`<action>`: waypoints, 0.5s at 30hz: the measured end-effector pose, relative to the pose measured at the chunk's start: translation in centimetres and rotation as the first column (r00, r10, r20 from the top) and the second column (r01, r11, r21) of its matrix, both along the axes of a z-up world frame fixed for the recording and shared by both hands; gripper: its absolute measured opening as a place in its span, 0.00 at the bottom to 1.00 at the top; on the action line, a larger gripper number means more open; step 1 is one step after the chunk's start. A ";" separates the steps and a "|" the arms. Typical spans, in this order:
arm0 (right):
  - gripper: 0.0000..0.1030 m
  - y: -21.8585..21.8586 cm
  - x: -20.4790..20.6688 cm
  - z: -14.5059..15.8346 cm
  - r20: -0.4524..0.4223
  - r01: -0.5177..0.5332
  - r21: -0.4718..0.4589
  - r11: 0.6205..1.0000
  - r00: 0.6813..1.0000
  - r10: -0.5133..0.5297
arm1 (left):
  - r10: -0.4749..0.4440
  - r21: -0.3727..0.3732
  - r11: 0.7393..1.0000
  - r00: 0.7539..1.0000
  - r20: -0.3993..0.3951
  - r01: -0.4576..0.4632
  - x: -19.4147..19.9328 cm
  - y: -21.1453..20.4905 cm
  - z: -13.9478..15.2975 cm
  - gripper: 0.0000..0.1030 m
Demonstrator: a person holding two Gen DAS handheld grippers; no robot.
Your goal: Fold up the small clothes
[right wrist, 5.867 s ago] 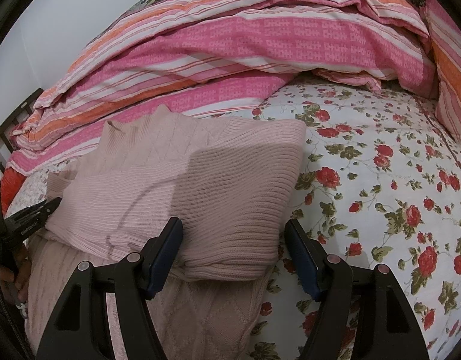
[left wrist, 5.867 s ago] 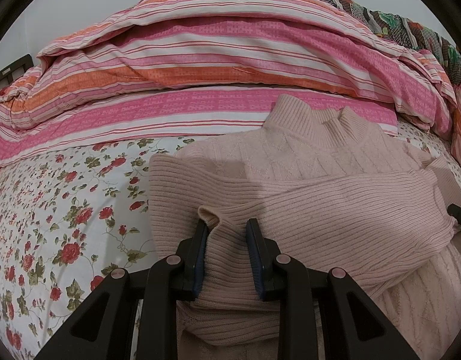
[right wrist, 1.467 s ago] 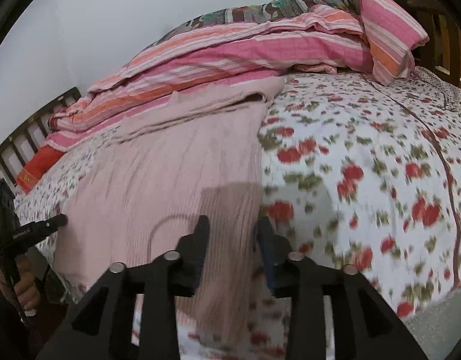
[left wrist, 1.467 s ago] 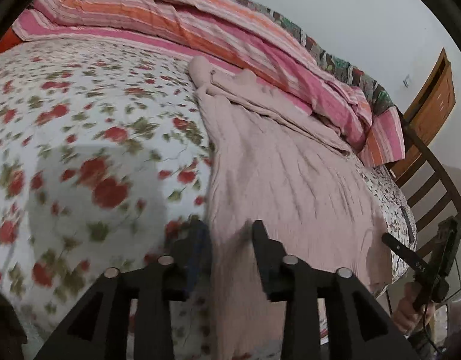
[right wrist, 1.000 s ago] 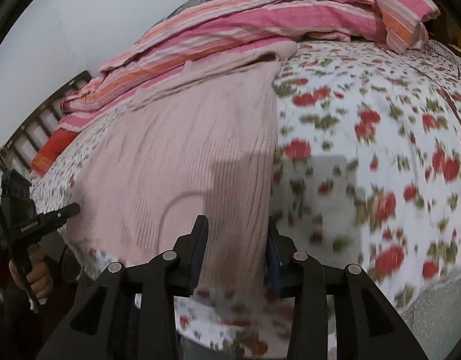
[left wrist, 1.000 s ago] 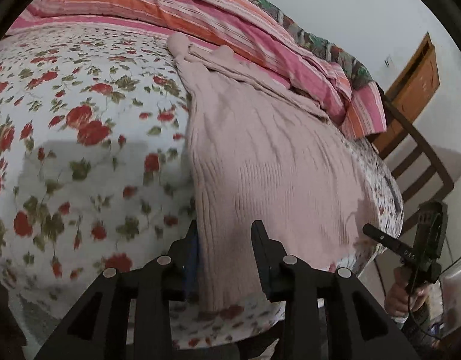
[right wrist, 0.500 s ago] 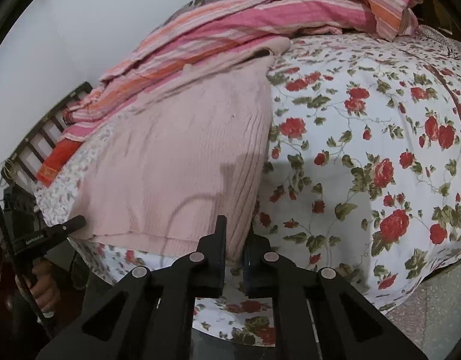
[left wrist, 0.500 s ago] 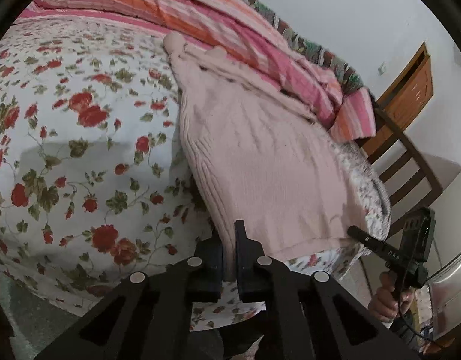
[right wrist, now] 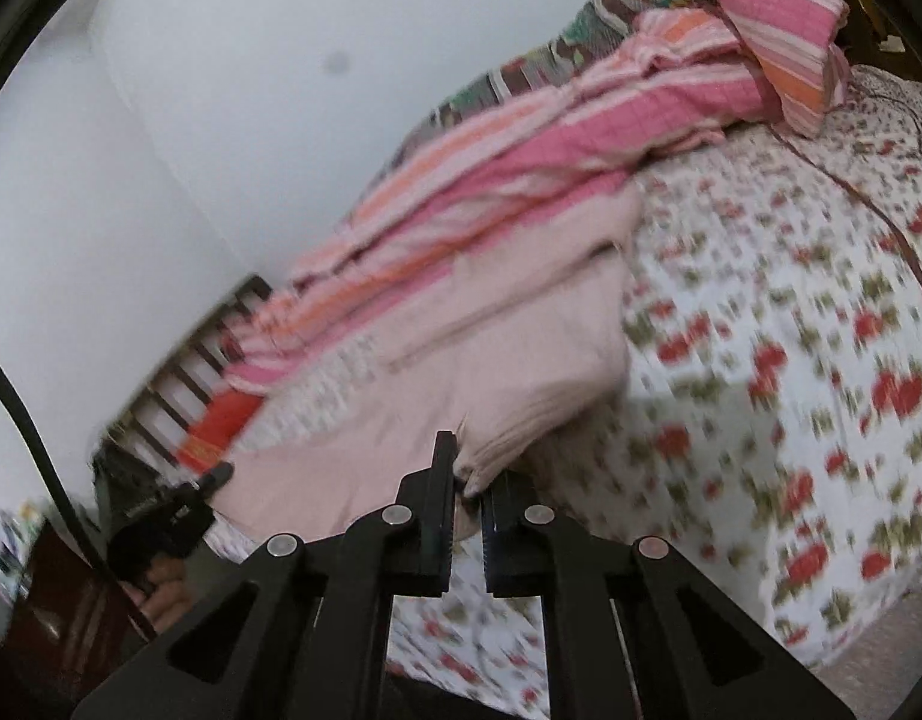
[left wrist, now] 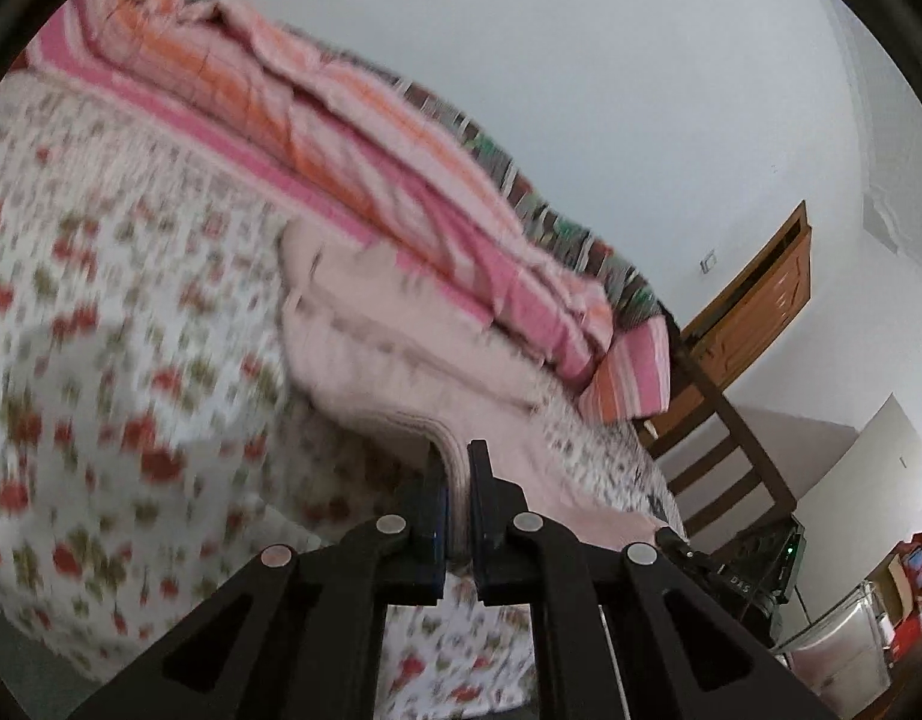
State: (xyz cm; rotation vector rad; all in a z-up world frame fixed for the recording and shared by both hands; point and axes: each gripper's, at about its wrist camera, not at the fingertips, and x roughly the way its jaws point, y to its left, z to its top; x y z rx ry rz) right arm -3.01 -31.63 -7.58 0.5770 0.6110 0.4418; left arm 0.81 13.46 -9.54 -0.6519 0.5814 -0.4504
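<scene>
A pale pink knit sweater (left wrist: 389,354) lies on the floral bed sheet, its collar toward the striped quilt. My left gripper (left wrist: 456,468) is shut on the sweater's bottom hem at its left corner and holds it raised off the bed. My right gripper (right wrist: 469,474) is shut on the hem's right corner of the same sweater (right wrist: 508,354), also raised. The hem curves up from the bed into both grips. The right gripper (left wrist: 724,576) shows low in the left wrist view, and the left gripper (right wrist: 167,510) shows low in the right wrist view. Both views are blurred.
A pink and orange striped quilt (left wrist: 365,138) is piled along the far side of the bed by the wall. The floral sheet (right wrist: 820,360) spreads around the sweater. A wooden chair (left wrist: 718,450) and a door stand at one end, a slatted bed frame (right wrist: 185,372) at the other.
Both grippers closed on the sweater's bottom hem corners about half a second ago and have since lifted the hem up off the bed and toward the collar.
</scene>
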 end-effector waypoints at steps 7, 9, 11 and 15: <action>0.07 -0.7 5.1 3.3 0.049 0.023 0.086 0.996 0.998 -0.028 | 0.085 0.071 0.994 0.995 0.049 -0.089 4.8 -1.1 3.5 0.06; 0.07 -0.6 6.9 3.8 0.051 0.033 0.087 0.996 0.998 -0.038 | 0.094 0.093 0.991 0.994 0.054 -0.099 6.7 -1.5 3.9 0.06; 0.07 -0.5 8.8 4.2 0.055 0.037 0.085 0.996 0.998 -0.042 | 0.120 0.129 0.984 0.992 0.047 -0.125 8.7 -1.9 4.0 0.06; 0.07 -0.4 12.6 4.0 0.043 0.052 0.087 0.995 0.998 -0.056 | 0.158 0.156 0.975 0.987 0.018 -0.159 12.2 -1.9 3.2 0.06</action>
